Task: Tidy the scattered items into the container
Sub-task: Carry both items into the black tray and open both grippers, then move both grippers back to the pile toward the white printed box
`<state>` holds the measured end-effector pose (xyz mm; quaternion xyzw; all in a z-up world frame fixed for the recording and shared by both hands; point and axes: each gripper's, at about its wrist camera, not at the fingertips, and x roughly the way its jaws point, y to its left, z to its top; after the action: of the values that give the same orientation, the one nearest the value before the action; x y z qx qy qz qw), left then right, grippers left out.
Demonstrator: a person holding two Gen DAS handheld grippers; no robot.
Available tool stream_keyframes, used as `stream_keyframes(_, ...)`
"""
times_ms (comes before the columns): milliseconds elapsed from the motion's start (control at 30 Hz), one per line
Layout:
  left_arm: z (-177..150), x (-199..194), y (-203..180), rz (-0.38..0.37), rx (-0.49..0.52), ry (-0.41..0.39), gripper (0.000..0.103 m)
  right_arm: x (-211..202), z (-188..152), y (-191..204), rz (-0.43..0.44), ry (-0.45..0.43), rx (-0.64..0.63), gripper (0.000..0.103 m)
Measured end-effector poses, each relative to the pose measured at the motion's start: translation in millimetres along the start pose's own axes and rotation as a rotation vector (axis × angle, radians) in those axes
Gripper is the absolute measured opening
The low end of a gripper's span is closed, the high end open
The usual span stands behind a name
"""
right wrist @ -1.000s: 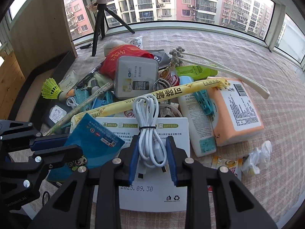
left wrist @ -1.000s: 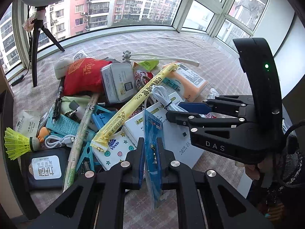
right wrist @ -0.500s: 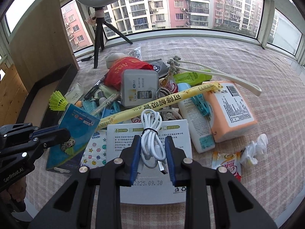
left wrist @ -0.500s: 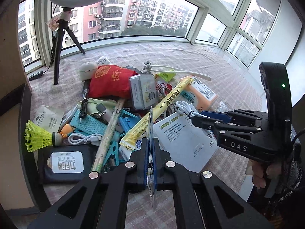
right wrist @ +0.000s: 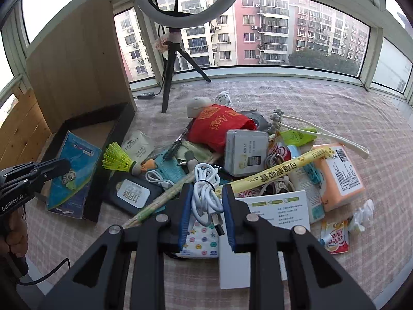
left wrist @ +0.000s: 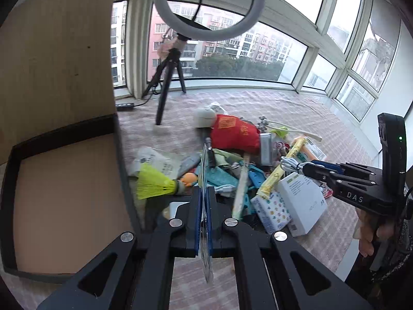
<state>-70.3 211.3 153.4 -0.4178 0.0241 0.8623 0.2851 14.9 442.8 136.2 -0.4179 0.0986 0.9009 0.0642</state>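
Note:
My left gripper (left wrist: 204, 193) is shut on a flat blue packet (left wrist: 204, 170), seen edge-on. In the right wrist view the blue packet (right wrist: 73, 170) hangs at the near corner of the dark open box (right wrist: 121, 121), held by the left gripper (right wrist: 64, 166). My right gripper (right wrist: 206, 193) is shut on a coiled white USB cable (right wrist: 206, 188), lifted above the pile. In the left wrist view the right gripper (left wrist: 304, 166) holds the cable (left wrist: 290, 164) over the scattered items. The box (left wrist: 15, 152) lies at the left with a bare cardboard floor.
The pile holds a red pouch (right wrist: 219, 126), grey tin (right wrist: 245, 149), yellow shuttlecock (right wrist: 116, 159), long yellow packet (right wrist: 278, 173), white booklet (right wrist: 273, 211), orange tissue pack (right wrist: 338, 175) and a dark wipes pack (right wrist: 131, 193). A ring-light tripod (right wrist: 170, 77) stands behind. A wooden board (right wrist: 74, 59) rises behind the box.
My left gripper has swung left with the blue packet, from over the pile to the box. My right gripper has lifted the white cable up off the booklet.

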Motion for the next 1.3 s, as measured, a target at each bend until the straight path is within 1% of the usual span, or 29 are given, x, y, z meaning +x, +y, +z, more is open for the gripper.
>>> stream_keyframes(67,-2.1,-11.3,22.0,0.031,-0.011,-0.009,0.003,-1.7,5.2,22.2,0.024,-0.009,-0.012,0.023)
stream_keyframes(167,-5.6,-25.1,56.9,0.066,-0.046,-0.016,0.003,3.1,14.5,67.5,0.063,-0.017,-0.053,0.023)
stream_keyframes(300,-13.4,-38.5,103.1,0.125,-0.092,-0.014,0.003,17.9,22.9,133.9,0.125,-0.021,-0.110,0.023)
stream_keyframes(400,-19.1,-50.2,133.5,0.160,-0.132,-0.016,0.003,31.1,26.0,176.5,0.161,-0.016,-0.150,0.023)
stream_keyframes(500,-23.3,-58.7,155.7,0.207,-0.147,-0.022,0.003,43.9,28.3,207.6,0.185,-0.005,-0.175,0.023)
stream_keyframes(600,-24.0,-60.1,172.5,0.218,-0.175,-0.022,0.004,55.7,31.5,230.0,0.211,0.011,-0.196,0.023)
stream_keyframes(667,-22.5,-58.0,178.7,0.211,-0.187,-0.020,0.006,62.4,32.3,239.8,0.250,0.024,-0.215,0.027)
stream_keyframes(700,-21.3,-55.9,181.1,0.209,-0.198,-0.012,0.018,63.6,32.9,242.2,0.256,0.023,-0.221,0.030)
stream_keyframes(733,-20.1,-53.8,183.2,0.223,-0.213,-0.002,0.051,63.7,33.2,244.9,0.244,0.014,-0.227,0.046)
stream_keyframes(767,-20.3,-53.5,185.6,0.245,-0.230,-0.005,0.069,61.9,33.2,246.3,0.227,-0.007,-0.232,0.065)
stream_keyframes(800,-21.7,-55.4,187.1,0.259,-0.242,-0.025,0.085,58.3,32.9,246.5,0.214,-0.037,-0.239,0.071)
stream_keyframes(833,-23.1,-57.5,188.1,0.261,-0.248,-0.045,0.085,54.5,32.3,246.8,0.201,-0.064,-0.245,0.073)
stream_keyframes(867,-23.7,-57.6,189.0,0.260,-0.250,-0.046,0.085,53.1,32.7,246.3,0.187,-0.077,-0.250,0.073)
stream_keyframes(1000,-24.6,-54.4,189.1,0.279,-0.239,-0.023,0.085,54.7,33.6,241.3,0.171,-0.064,-0.256,0.073)
stream_keyframes(1100,-25.6,-55.1,188.7,0.262,-0.245,-0.017,0.085,53.3,32.7,234.8,0.145,-0.068,-0.248,0.073)
stream_keyframes(1200,-27.5,-56.5,185.8,0.258,-0.250,-0.016,0.084,49.8,30.9,226.6,0.138,-0.075,-0.235,0.073)
stream_keyframes(1267,-28.8,-57.2,183.9,0.241,-0.265,-0.010,0.076,45.8,28.2,218.8,0.126,-0.083,-0.225,0.073)
stream_keyframes(1300,-29.5,-57.3,182.9,0.230,-0.276,-0.006,0.068,44.0,26.8,214.2,0.118,-0.084,-0.219,0.073)
